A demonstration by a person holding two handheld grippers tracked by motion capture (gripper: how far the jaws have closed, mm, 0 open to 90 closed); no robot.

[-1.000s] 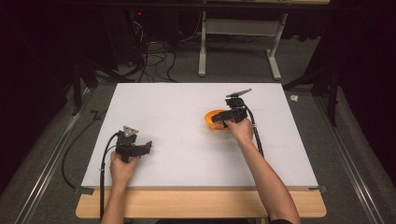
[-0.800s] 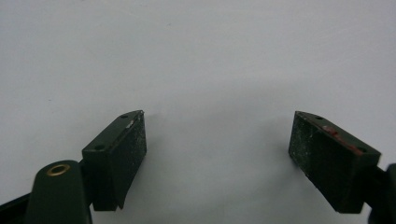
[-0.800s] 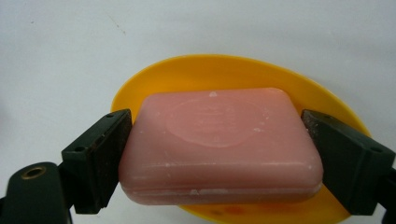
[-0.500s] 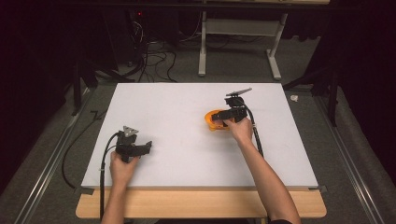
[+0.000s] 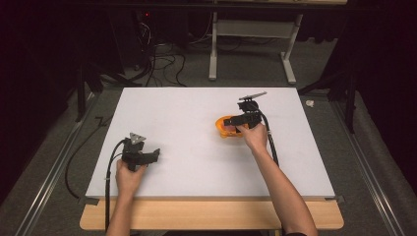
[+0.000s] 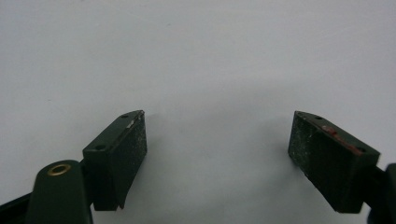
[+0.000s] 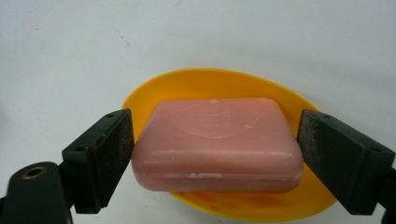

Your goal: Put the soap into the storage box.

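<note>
White counter [image 5: 196, 123] carries a dish [image 7: 224, 81]; right gripper [image 7: 215, 140] clamps the soap [image 7: 217, 144] lying in it, lift not yet done. Left gripper [image 6: 217, 154] gapes wide, idle.

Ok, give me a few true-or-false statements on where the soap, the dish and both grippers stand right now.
1. The pink soap bar lies between the jaws of the right gripper. True.
2. The soap sits over a blue dish. False: the soap dish is orange-yellow.
3. The left gripper is open with nothing between its jaws. True; only the bare white table shows between them.
4. The left gripper is beside the dish. False: in the high view it is near the table's front left, far from the dish.
5. The dish stands at the table's near edge. False: it is on the right half, toward the far side.
</note>
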